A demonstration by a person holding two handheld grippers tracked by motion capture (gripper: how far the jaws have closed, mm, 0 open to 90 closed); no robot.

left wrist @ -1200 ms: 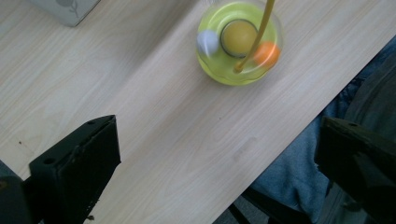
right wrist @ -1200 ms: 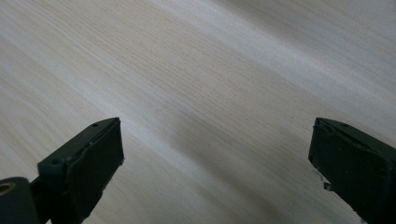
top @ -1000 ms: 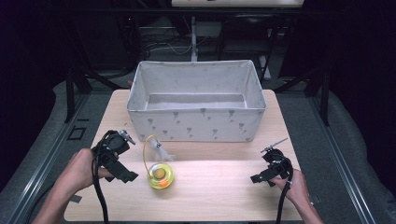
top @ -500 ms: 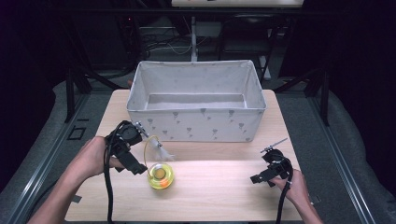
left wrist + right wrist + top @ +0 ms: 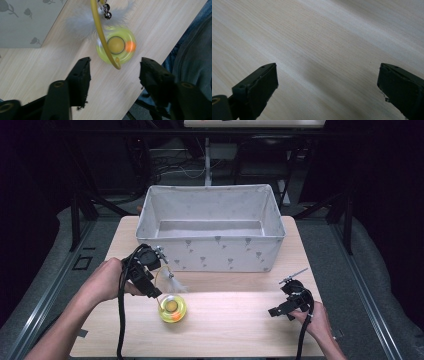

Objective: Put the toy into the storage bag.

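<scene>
The wooden table (image 5: pixel 240 330) is lying under everything I am working over, and a grey fabric bin (image 5: pixel 212 251) printed with small flowers is sitting on its far half, its front wall facing me. In the left gripper view a corner of that patterned wall (image 5: pixel 27 22) is showing at the upper left.

I am holding my left gripper (image 5: pixel 157 280) above the near left part of the table, just in front of the bin's left corner, with its jaws spread wide and gripping nothing. Looking along them, I am seeing my left gripper (image 5: pixel 113 71) poised just short of the yellow round toy (image 5: pixel 116 48).

That yellow round toy (image 5: pixel 172 308) is resting on the table near my left gripper, well apart from the bin. A small orange ball (image 5: pixel 130 46) is sitting in its ring. A yellow curved wire (image 5: pixel 101 35) is arching over the toy, with a white feather (image 5: pixel 80 23) and small bells (image 5: pixel 107 11) hanging at its end.

My right gripper (image 5: pixel 287 302) is hovering low over the near right side, and its jaws (image 5: pixel 325 85) are standing wide apart over bare wood, grasping nothing.
</scene>
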